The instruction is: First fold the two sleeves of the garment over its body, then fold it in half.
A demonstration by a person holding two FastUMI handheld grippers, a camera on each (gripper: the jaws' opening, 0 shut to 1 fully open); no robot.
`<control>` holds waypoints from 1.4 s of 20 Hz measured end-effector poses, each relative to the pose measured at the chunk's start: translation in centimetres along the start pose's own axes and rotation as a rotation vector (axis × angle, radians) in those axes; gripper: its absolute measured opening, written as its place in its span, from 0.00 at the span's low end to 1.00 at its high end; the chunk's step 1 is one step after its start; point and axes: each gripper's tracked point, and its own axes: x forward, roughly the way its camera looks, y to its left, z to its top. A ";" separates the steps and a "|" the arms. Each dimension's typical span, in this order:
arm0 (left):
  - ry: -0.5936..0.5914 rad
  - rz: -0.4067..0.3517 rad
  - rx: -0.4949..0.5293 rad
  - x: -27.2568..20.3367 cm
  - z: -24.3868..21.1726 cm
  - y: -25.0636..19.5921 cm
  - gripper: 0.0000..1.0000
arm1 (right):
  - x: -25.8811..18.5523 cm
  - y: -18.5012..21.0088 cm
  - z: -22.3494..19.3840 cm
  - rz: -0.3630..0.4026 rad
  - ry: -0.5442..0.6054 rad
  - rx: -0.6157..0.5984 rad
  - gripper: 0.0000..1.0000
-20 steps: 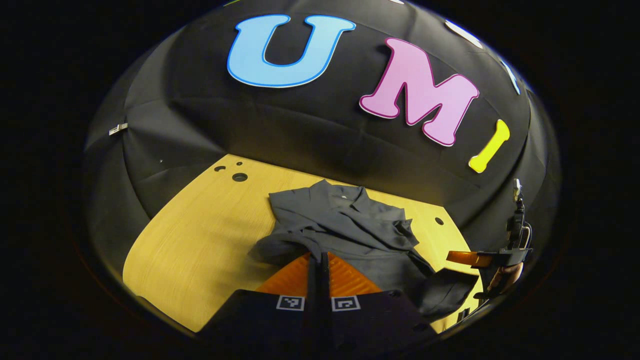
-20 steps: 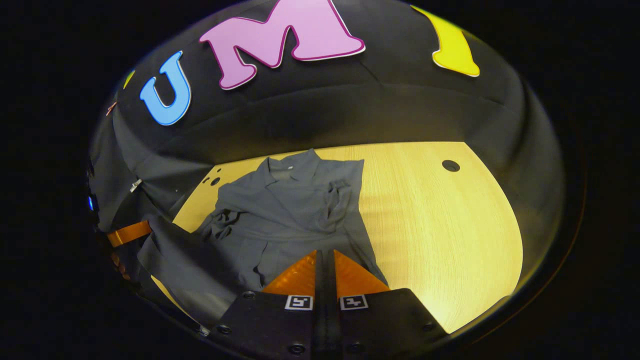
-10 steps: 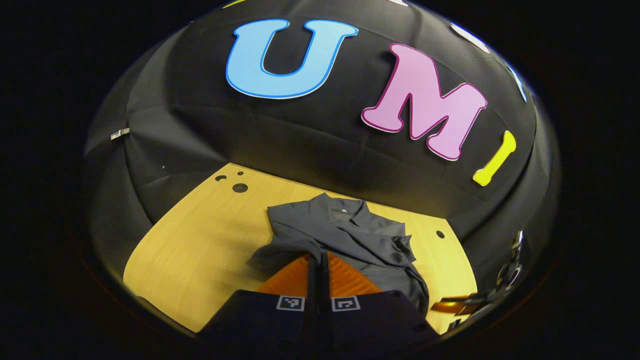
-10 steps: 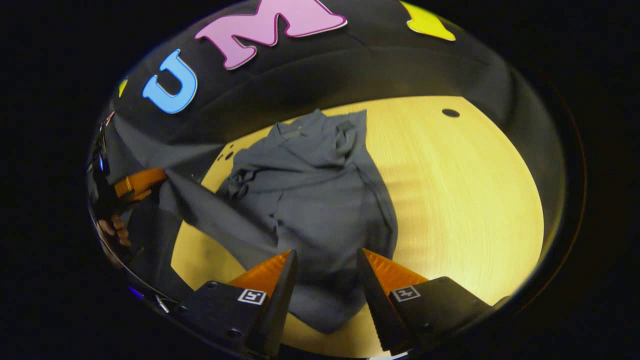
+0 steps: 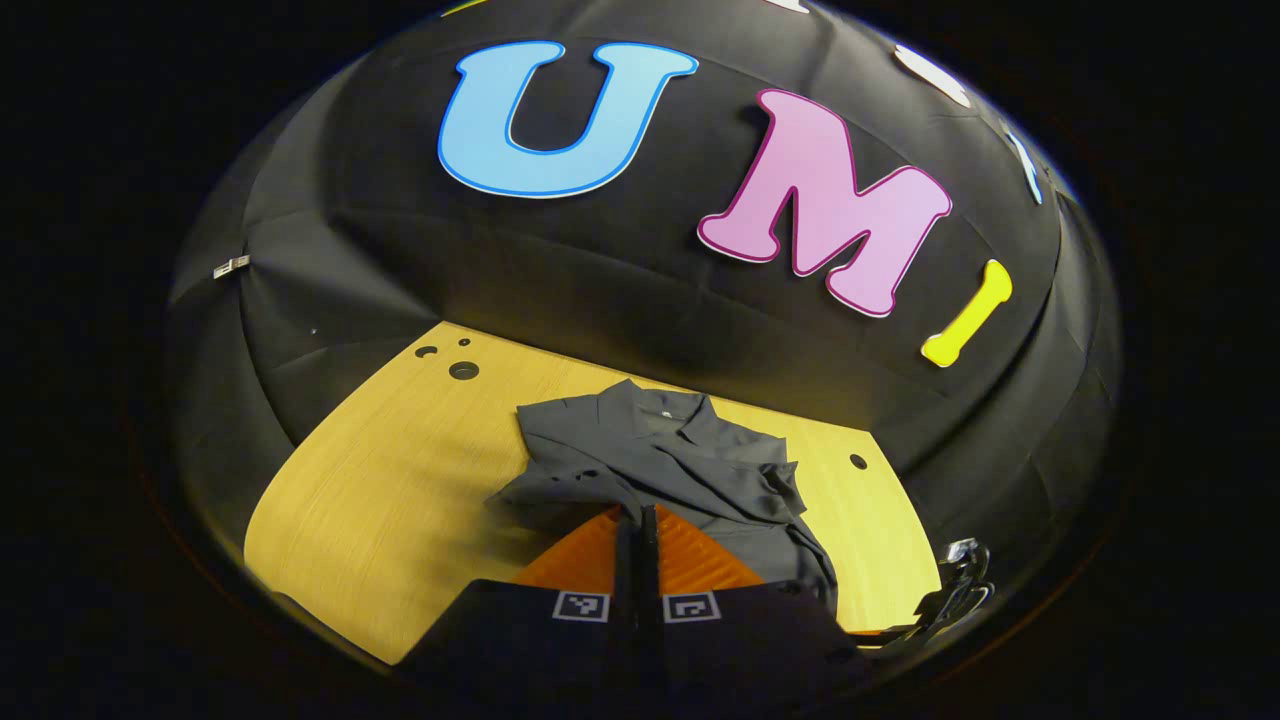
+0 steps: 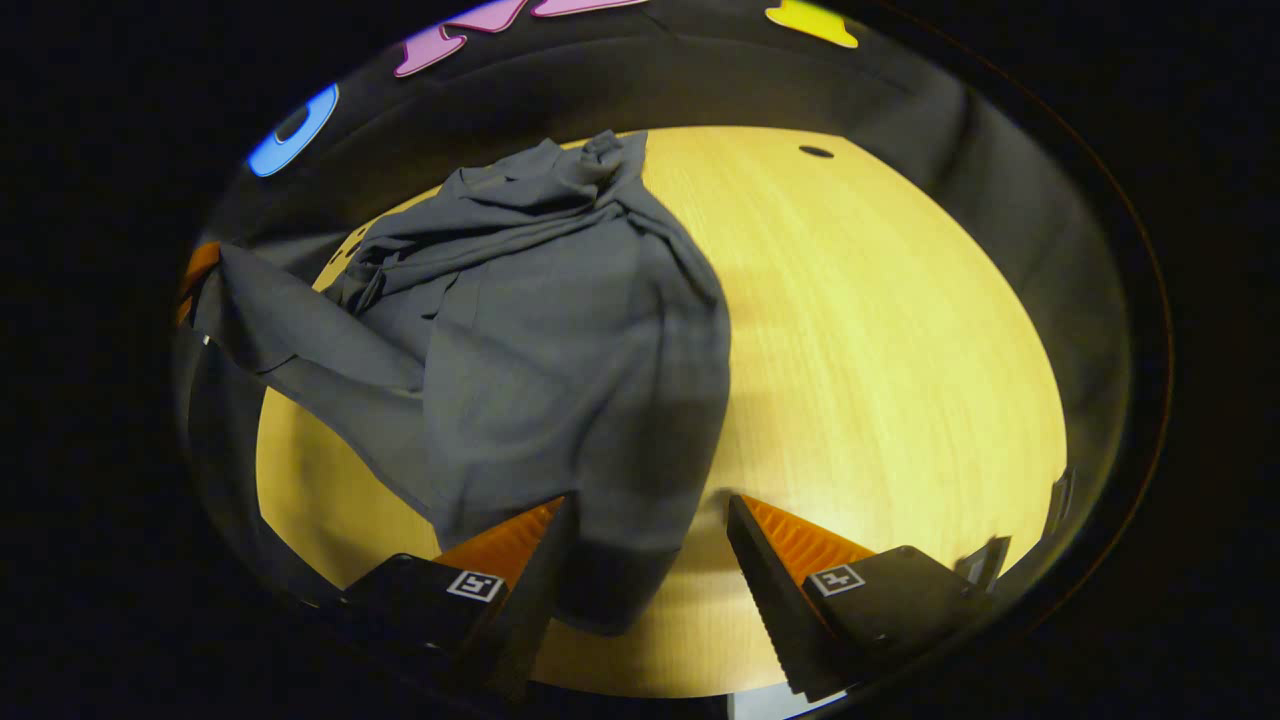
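overhead, right gripper [image 6: 645, 545] jaws apart above garment [image 6: 560, 330] on wooden table [image 6: 880, 330]; left gripper [image 5: 636, 520] pinches garment

The left gripper view rides low over the garment's [image 5: 670, 465] near hem and faces along it toward the collar and the booth wall beyond, tilted up so that the wall takes the upper half. The right gripper view sits nearer and higher above the garment [image 6: 560, 340], at its hem, and tips steeply down. Both views share the garment and the wooden table [image 5: 400, 480] [image 6: 880, 330] on either side of it.
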 end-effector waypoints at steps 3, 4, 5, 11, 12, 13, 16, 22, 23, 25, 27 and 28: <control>-0.002 -0.014 0.000 -0.3 0.2 -0.5 0.05 | 0.4 0.1 0.3 -0.033 -0.013 -0.084 0.84; -0.003 -0.021 -0.004 -0.3 0.2 -0.7 0.05 | 0.5 0.0 0.5 -0.041 -0.023 -0.119 0.56; -0.003 -0.028 -0.008 -0.5 0.2 -1.0 0.05 | 1.1 0.4 1.1 -0.028 -0.028 -0.118 0.28; 0.004 -0.033 -0.029 -1.3 0.0 -1.4 0.05 | 0.4 4.8 7.0 0.233 -0.120 0.098 0.05; 0.002 -0.035 -0.035 -1.5 0.0 -1.5 0.05 | -0.5 5.1 8.8 0.259 -0.168 0.105 0.05; -0.003 -0.040 -0.045 -1.7 0.2 -1.6 0.05 | -1.3 5.2 10.2 0.271 -0.216 0.095 0.05; -0.024 -0.057 -0.073 -2.0 0.9 -1.8 0.05 | -2.0 5.6 14.4 0.290 -0.303 0.053 0.05; -0.087 -0.054 -0.063 0.4 3.9 -2.1 0.05 | 0.4 5.7 20.0 0.299 -0.360 0.019 0.05; -0.100 -0.054 -0.057 1.1 4.5 -2.2 0.05 | 0.9 5.7 21.2 0.295 -0.376 0.002 0.05; -0.131 -0.056 -0.047 2.8 5.7 -2.2 0.05 | 1.7 5.8 23.6 0.299 -0.406 -0.012 0.05; -0.159 -0.063 -0.065 4.8 6.7 -2.1 0.05 | 2.9 5.9 25.5 0.301 -0.426 -0.012 0.05; -0.172 -0.065 -0.082 6.1 7.1 -2.0 0.05 | 3.7 5.8 26.3 0.298 -0.433 -0.012 0.05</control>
